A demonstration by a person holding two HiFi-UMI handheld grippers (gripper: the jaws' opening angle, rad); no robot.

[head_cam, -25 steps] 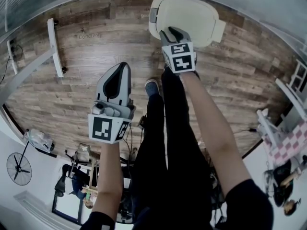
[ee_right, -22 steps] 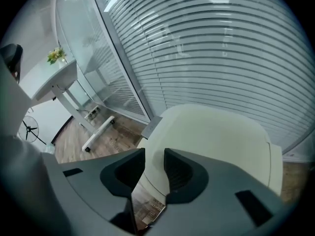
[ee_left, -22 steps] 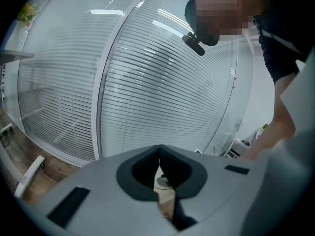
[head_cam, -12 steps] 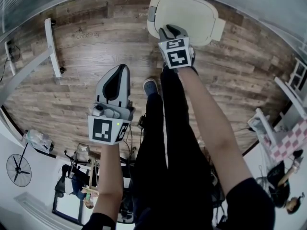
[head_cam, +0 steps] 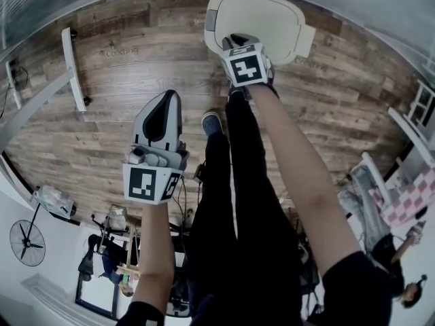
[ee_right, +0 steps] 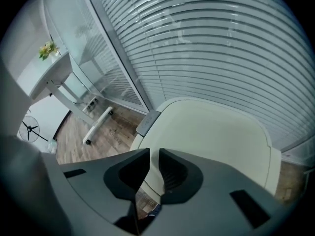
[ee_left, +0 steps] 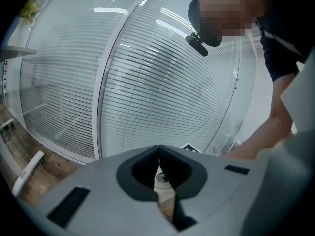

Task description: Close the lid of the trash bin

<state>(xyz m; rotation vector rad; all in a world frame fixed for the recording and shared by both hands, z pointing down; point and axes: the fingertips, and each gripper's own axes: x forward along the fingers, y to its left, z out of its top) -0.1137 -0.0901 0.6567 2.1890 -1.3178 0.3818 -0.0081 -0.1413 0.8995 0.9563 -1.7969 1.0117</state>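
The cream trash bin (head_cam: 262, 19) stands on the wood floor by the glass wall, and its lid (ee_right: 206, 132) lies flat and closed, with a grey latch (ee_right: 147, 122) at its left edge. My right gripper (head_cam: 236, 42) points steeply down over the lid's near edge. Its jaws (ee_right: 154, 154) are closing, with a narrow gap left and nothing between them. My left gripper (head_cam: 168, 95) hangs in the air over the floor to the bin's left. It is shut (ee_left: 158, 149) and empty.
A glass wall with blinds (ee_right: 221, 43) runs right behind the bin. A white table leg on castors (head_cam: 71, 66) stands at the left. My own legs and a shoe (head_cam: 213, 122) are just in front of the bin. A fan (head_cam: 27, 240) stands at the lower left.
My right gripper has tipped further down and edged a little towards the lid's near edge. The left gripper has kept still.
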